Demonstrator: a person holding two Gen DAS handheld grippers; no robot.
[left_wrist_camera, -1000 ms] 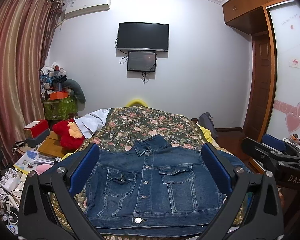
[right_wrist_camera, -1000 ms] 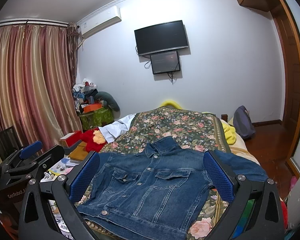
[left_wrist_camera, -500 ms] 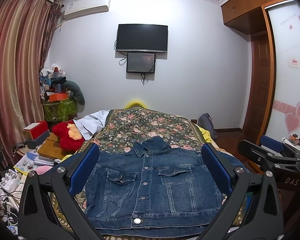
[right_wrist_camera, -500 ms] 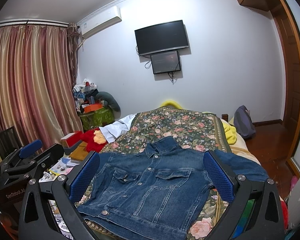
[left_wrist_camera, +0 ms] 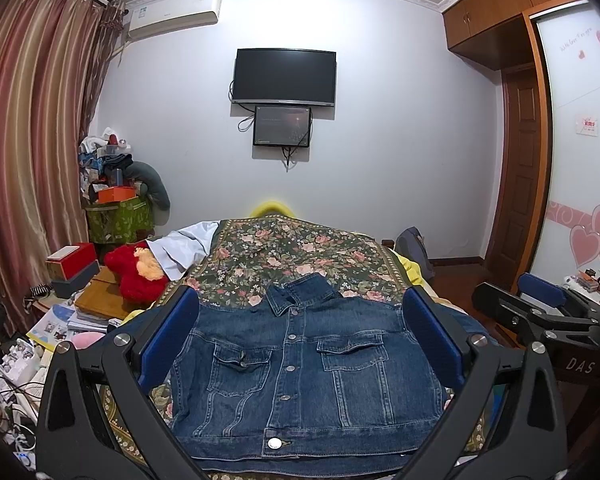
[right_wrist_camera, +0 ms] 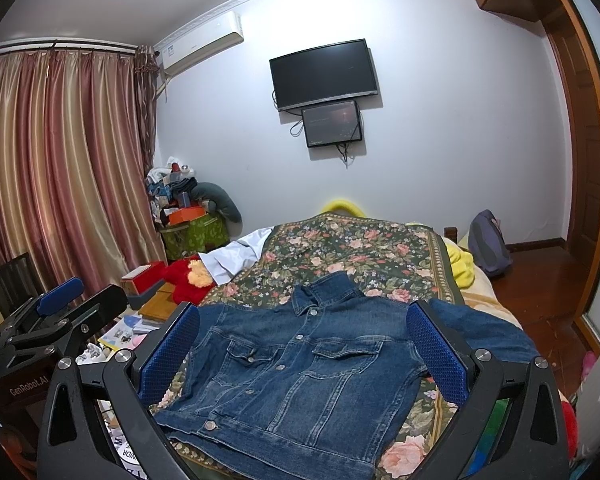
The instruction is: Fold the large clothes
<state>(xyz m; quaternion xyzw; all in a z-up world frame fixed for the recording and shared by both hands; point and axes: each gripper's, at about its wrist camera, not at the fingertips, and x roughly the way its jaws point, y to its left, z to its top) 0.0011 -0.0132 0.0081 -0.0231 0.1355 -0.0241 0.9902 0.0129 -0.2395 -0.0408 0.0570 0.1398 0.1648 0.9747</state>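
The denim jacket (left_wrist_camera: pixel 300 376) lies front-up and buttoned on the floral bedspread (left_wrist_camera: pixel 300 248), collar pointing away from both grippers and hem nearest them. The fold has not begun; this looks like the approach before the first grasp. The left gripper (left_wrist_camera: pixel 300 340) hangs above the hem with its jaws spread wide and nothing between them, and the right gripper (right_wrist_camera: pixel 304 348) is likewise wide open and empty, just off to the other side (each shows at the margin of the other's view).

The next move probably calls for lowering each gripper to a side of the jacket, at a shoulder or sleeve, and pinching the stiff denim cleanly. One sleeve (right_wrist_camera: pixel 484 332) trails beyond the right gripper's right finger toward the bed's edge; the other is mostly hidden behind the left gripper's left finger.

Ahead of the collar the bedspread is open, giving room to work. Left of the left gripper, cluttered books (left_wrist_camera: pixel 96 304) and a red plush toy (left_wrist_camera: pixel 136 272) crowd the bedside.
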